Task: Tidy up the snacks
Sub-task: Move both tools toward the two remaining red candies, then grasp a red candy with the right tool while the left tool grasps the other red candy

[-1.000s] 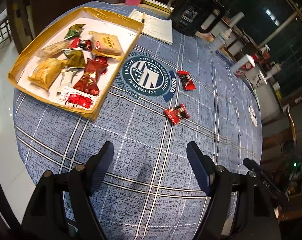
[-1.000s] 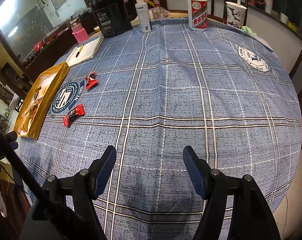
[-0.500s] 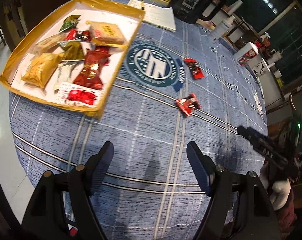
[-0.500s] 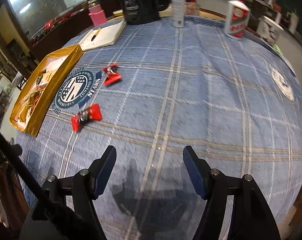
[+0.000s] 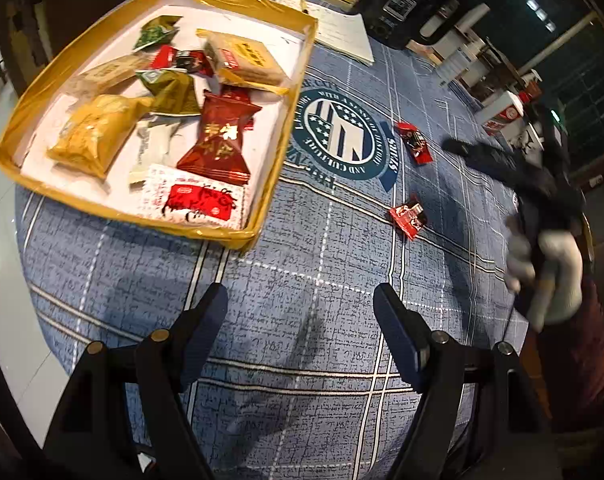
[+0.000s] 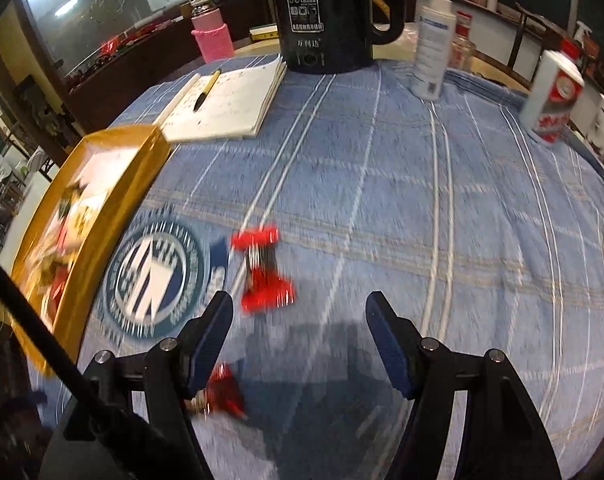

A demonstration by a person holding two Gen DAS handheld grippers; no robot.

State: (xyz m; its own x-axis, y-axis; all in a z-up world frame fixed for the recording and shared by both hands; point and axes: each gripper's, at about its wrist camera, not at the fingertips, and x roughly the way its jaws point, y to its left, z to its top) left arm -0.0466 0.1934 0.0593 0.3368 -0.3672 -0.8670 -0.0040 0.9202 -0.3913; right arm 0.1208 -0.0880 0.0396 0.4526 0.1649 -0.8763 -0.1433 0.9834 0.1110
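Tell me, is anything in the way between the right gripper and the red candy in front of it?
Nothing visible: only bare blue tablecloth lies between the open right gripper and the red candy just ahead, slightly toward its left finger.

Warm indoor light falls from above, and soft shadows lie on the blue checked cloth of the worktop [image 5: 302, 280]. The left view is sharp. The right view is smeared by motion, mostly the red snack wrapper [image 6: 264, 268]. Both bend strongly at the edges.
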